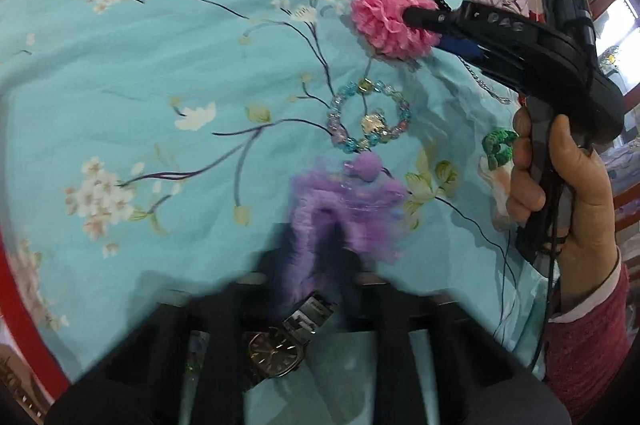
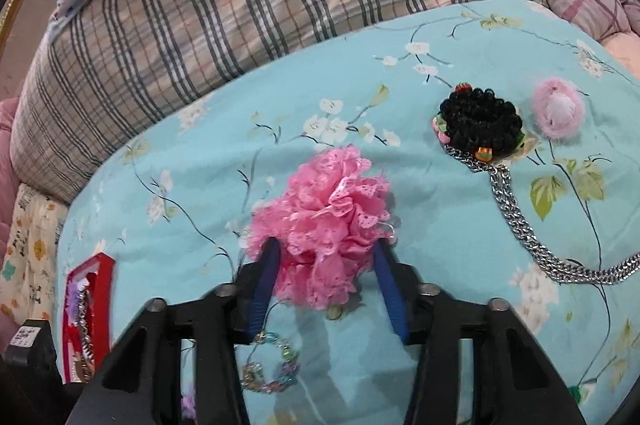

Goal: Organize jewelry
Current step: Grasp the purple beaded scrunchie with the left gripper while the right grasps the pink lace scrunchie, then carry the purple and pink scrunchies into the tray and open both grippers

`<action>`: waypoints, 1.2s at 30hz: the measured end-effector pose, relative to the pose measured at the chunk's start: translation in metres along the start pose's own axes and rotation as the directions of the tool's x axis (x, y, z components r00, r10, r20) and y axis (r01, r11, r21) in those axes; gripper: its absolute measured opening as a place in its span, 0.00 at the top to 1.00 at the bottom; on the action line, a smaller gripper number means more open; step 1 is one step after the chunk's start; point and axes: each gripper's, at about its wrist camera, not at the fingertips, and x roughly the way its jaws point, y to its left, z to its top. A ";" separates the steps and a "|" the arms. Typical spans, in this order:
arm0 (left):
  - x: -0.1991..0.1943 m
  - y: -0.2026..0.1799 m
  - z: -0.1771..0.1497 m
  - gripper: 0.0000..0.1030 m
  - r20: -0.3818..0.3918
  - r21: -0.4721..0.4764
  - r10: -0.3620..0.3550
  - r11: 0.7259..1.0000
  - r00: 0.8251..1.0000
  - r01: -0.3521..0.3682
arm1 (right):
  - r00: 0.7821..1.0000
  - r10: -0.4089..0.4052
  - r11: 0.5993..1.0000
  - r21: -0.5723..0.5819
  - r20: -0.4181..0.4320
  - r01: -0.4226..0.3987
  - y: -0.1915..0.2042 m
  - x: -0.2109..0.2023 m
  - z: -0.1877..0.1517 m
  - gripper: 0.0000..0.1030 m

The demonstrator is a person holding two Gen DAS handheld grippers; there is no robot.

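Fingers of the right hand-held gripper (image 2: 326,261) flank the pink lace flower (image 2: 324,225).

Pink lace scrunchie (image 2: 326,225) on floral bedsheet (image 2: 200,153)

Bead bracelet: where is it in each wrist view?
Left wrist: bead bracelet centre, below the pink flower.
Right wrist: bracelet bottom centre, partly behind the right tool's left finger.
Shared landmark: the pink flower, lying next to it in both.
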 end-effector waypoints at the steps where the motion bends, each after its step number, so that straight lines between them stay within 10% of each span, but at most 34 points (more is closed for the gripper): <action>1: -0.001 -0.001 0.001 0.95 0.011 -0.002 0.009 1.000 1.000 -0.009 | 1.000 -0.008 1.000 -0.009 -0.009 0.008 0.001 0.001 -0.001 0.93; 36: -0.148 0.075 -0.069 0.95 0.296 -0.265 0.136 0.963 0.946 -0.056 | 0.963 0.263 0.938 -0.218 -0.062 -0.270 0.156 -0.082 -0.103 0.97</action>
